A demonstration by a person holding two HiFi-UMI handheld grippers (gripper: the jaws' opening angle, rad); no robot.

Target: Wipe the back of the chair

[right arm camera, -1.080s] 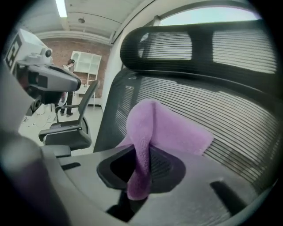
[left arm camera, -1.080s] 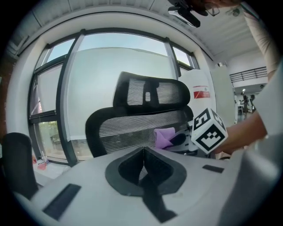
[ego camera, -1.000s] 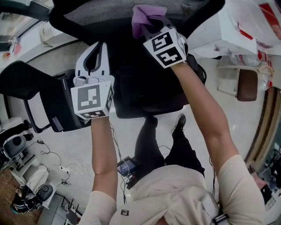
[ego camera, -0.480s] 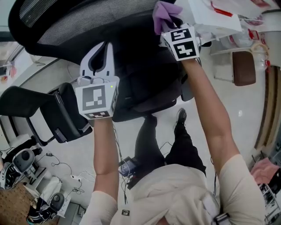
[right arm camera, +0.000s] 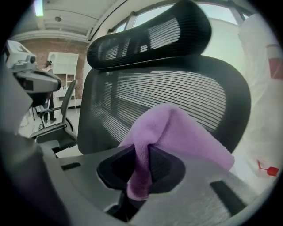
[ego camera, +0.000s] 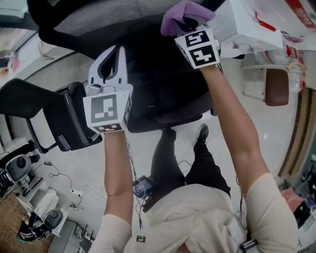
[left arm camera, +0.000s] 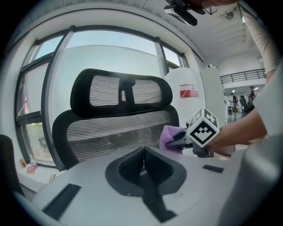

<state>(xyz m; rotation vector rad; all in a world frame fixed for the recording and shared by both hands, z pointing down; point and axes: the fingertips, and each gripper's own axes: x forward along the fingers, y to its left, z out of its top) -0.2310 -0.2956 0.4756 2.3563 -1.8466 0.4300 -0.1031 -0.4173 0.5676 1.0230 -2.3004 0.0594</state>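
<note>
The black mesh chair back [ego camera: 98,22] fills the top of the head view, with its headrest [left arm camera: 119,92] above it. My right gripper [ego camera: 186,23] is shut on a purple cloth [ego camera: 185,11], which bunches out between its jaws [right arm camera: 177,132]. The cloth [left arm camera: 170,137] lies at the right side of the chair back [left arm camera: 110,132], close to the mesh [right arm camera: 177,95]. Whether it touches is unclear. My left gripper [ego camera: 110,54] hangs to the left, in front of the chair back, shut with nothing in it [left arm camera: 142,152].
A second black chair [ego camera: 34,101] stands at the left. White bags and boxes [ego camera: 256,24] sit at the upper right, with a brown stool [ego camera: 276,86] beside them. Cables and small devices [ego camera: 34,197] lie on the floor at lower left.
My right gripper has carried the cloth to the right along the chair back. The left gripper has stayed about where it was.
</note>
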